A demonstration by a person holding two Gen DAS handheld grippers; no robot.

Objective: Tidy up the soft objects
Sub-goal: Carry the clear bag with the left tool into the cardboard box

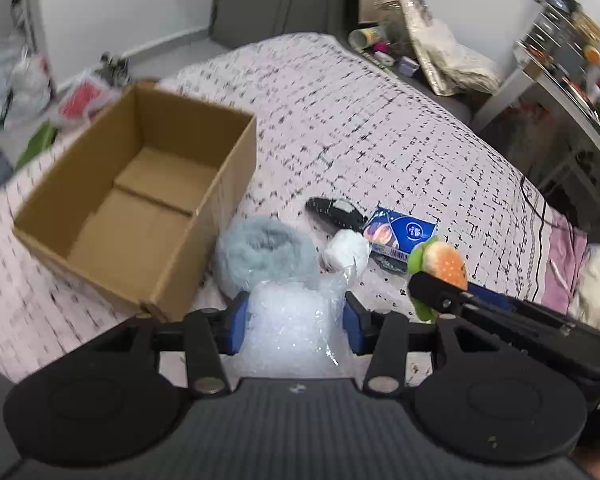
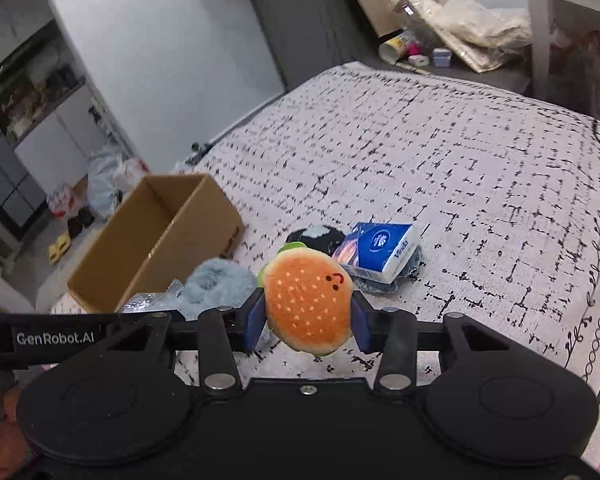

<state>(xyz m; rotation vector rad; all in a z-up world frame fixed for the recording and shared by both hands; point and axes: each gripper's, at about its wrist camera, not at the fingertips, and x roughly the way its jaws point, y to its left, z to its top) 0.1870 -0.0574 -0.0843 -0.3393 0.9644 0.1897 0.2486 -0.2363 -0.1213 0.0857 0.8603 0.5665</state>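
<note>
On the far left we see an open cardboard box [image 1: 140, 204] sitting on the patterned bedspread [image 1: 380, 128], nothing visible inside it. Just right of the box lies a fluffy blue-grey slipper [image 1: 266, 252]. Our left gripper [image 1: 296, 320] pinches a crumpled wad of clear bubble wrap [image 1: 292, 328] between its blue pads. Beyond it sit a small white plastic bundle [image 1: 348, 254], a dark item [image 1: 332, 210] and a blue Vinda tissue pack [image 2: 380, 250]. Furthest right, our right gripper [image 2: 306, 322] is clamped on a plush hamburger [image 2: 306, 304], held above the bedspread.
</note>
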